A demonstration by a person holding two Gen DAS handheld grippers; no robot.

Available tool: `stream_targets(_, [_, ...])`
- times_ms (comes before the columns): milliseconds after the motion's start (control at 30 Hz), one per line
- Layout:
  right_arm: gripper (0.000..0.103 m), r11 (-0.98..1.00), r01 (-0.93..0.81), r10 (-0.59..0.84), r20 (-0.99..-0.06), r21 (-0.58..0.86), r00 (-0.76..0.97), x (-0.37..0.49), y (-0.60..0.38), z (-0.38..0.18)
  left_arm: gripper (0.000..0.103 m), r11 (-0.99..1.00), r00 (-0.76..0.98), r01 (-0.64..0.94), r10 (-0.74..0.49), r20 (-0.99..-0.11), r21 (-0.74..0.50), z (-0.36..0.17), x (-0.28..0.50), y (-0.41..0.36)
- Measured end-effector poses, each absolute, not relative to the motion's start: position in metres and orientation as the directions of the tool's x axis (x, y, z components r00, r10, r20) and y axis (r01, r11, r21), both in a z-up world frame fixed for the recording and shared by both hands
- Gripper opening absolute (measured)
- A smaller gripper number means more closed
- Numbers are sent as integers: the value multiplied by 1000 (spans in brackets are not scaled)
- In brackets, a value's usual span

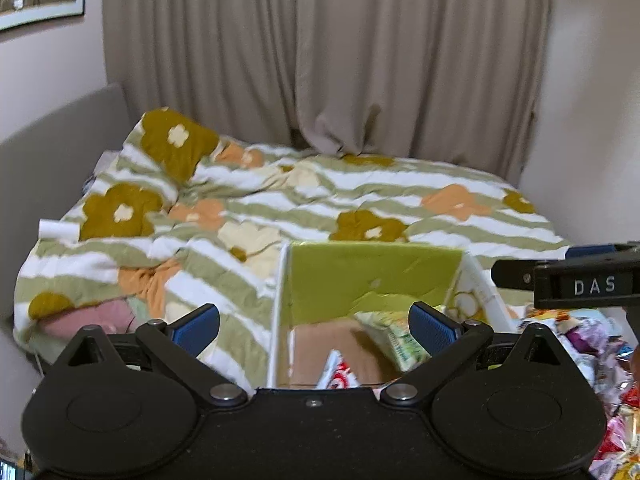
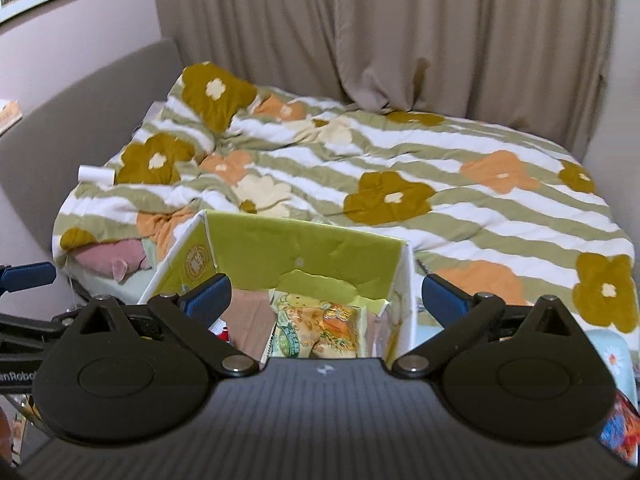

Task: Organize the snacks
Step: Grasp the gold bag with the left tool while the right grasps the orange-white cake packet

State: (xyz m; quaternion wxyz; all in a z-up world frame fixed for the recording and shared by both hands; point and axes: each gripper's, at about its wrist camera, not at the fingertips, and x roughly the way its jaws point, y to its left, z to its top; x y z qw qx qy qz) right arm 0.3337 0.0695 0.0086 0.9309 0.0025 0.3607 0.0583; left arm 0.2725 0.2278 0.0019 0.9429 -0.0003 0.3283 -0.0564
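A flowered quilt (image 2: 400, 168) covers the bed before beige curtains (image 2: 380, 28). Both the left tongs (image 1: 314, 326) and right tongs (image 2: 326, 296) gape wide, empty, above the green box (image 2: 304, 256).

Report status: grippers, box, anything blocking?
Left gripper and right gripper open, empty, above box. Green snack packet inside. Loose snack pile waits right of box. Nothing blocking.

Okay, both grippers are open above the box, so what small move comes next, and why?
Probably swing the right gripper rightwards to the heap of colourful wrapped snacks beside the green-lined cardboard box and pick one. Both it and the left gripper have jaws spread and empty, while the box holds only a pale green packet and a red-and-white one.
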Motion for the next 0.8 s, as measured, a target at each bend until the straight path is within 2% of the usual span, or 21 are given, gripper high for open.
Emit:
stream_targets(267, [103, 991, 35, 58, -663, 127, 746, 282, 27, 24, 102, 978, 786, 206, -188, -589, -37, 15, 242, 199])
stream_targets(500, [103, 985, 128, -23, -657, 112, 753, 224, -39, 27, 102, 955, 763, 293, -262, -591, -46, 15, 204, 150])
stream_targets(800, [103, 973, 202, -74, -678, 112, 731, 147, -153, 13, 102, 929, 681, 354, -338, -650, -112, -5, 147, 53])
